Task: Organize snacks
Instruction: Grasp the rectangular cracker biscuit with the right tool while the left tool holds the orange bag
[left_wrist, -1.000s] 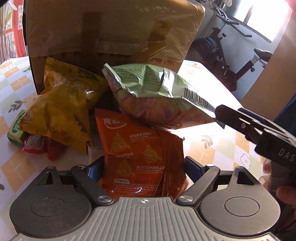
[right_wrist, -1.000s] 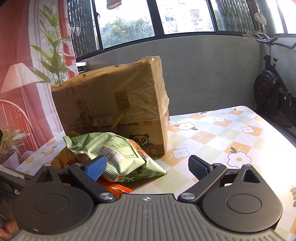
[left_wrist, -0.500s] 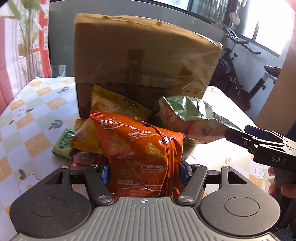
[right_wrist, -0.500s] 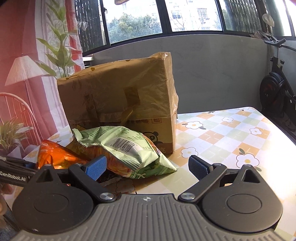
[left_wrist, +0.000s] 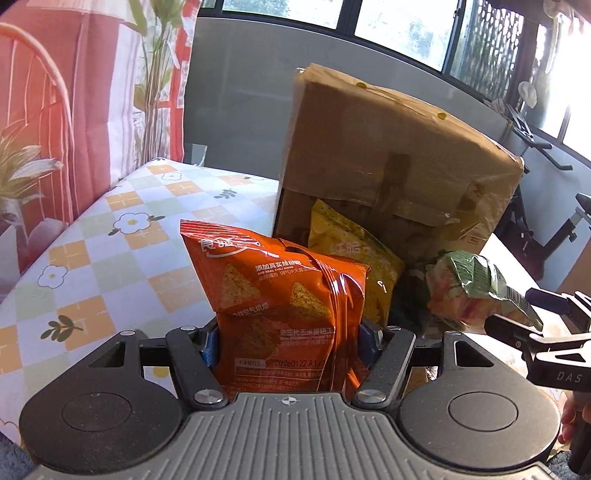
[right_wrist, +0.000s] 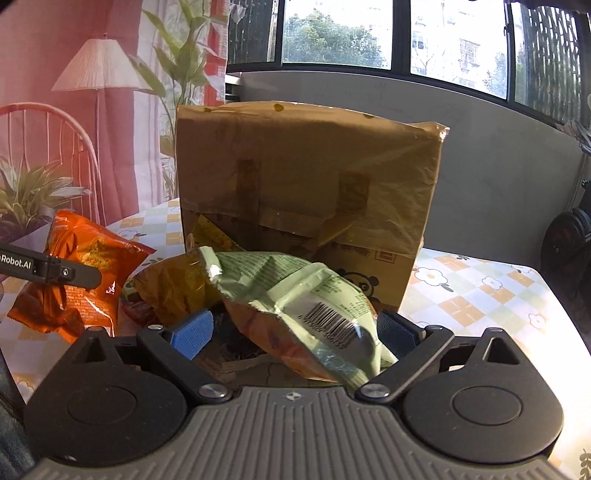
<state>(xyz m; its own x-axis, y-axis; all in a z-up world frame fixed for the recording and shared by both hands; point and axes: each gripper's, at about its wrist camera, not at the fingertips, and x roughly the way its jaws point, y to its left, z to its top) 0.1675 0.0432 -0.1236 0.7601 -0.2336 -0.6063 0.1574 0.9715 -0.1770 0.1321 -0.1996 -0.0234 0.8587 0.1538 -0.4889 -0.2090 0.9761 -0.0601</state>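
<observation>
My left gripper (left_wrist: 288, 341) is shut on an orange chip bag (left_wrist: 280, 295) and holds it upright above the table; the bag also shows in the right wrist view (right_wrist: 79, 273). My right gripper (right_wrist: 295, 330) is open, its blue pads on either side of a green snack bag (right_wrist: 303, 302), which lies in front of the cardboard box (right_wrist: 306, 177). The green bag shows in the left wrist view (left_wrist: 476, 291), with the right gripper's fingers (left_wrist: 517, 328) at its corner. A yellow bag (left_wrist: 351, 251) leans against the box (left_wrist: 399, 166).
The table has a flowered checked cloth (left_wrist: 110, 251). A dark-yellow bag (right_wrist: 173, 288) and small red packets (right_wrist: 136, 310) lie left of the green bag. An exercise bike (left_wrist: 546, 206) stands at the right. A curtain and plants stand at the left.
My left gripper has lifted the orange bag up and away from the pile. My right gripper has moved in around the green bag, which now lies between its pads.
</observation>
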